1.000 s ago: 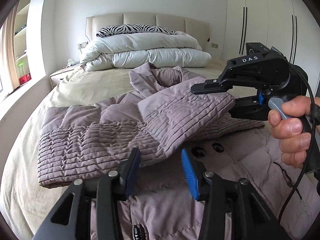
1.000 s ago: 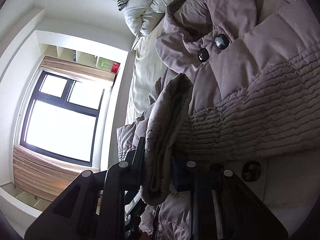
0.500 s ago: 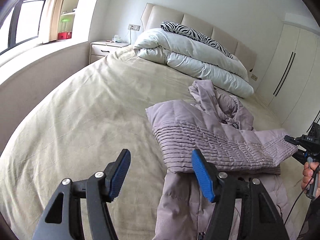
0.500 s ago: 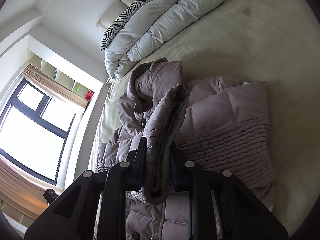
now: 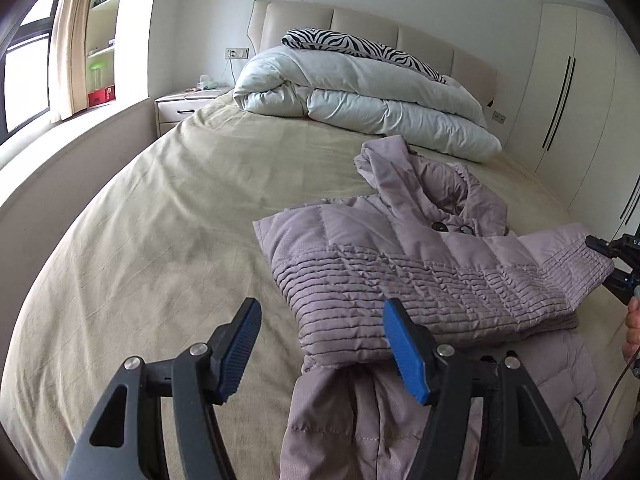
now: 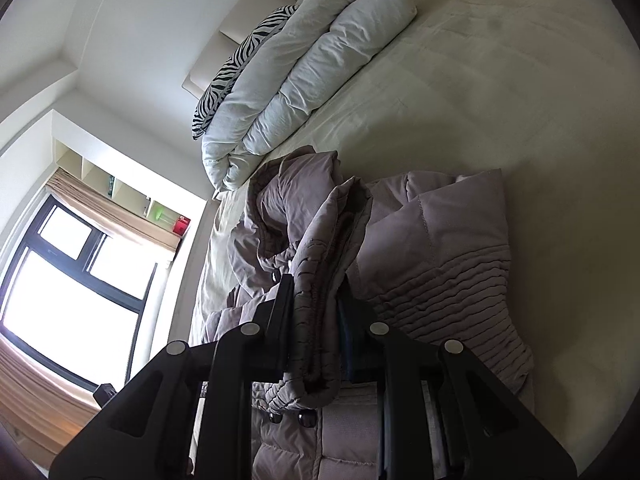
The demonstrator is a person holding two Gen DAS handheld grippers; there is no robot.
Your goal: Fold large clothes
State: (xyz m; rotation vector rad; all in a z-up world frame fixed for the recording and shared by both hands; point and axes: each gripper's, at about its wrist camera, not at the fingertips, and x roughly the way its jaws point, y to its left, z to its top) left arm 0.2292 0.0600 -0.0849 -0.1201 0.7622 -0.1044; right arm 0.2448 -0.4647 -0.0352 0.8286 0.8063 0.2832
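A mauve quilted puffer coat lies on the beige bed, one sleeve folded flat across its chest, hood toward the headboard. My left gripper hangs open over the coat's left edge, blue pads apart, nothing between them. In the right wrist view my right gripper is shut on the cuff of the folded sleeve, which stands pinched between its pads. That gripper also shows at the left wrist view's right edge, at the sleeve's end, with a hand on its handle.
A rolled white duvet and a zebra pillow lie at the headboard. A nightstand and a window ledge run along the left; wardrobes stand on the right. Bare bedsheet spreads left of the coat.
My left gripper has let go and pulled back to the left, off the coat, with its jaws a little wider. The right gripper carried the sleeve cuff out across the coat and now holds still.
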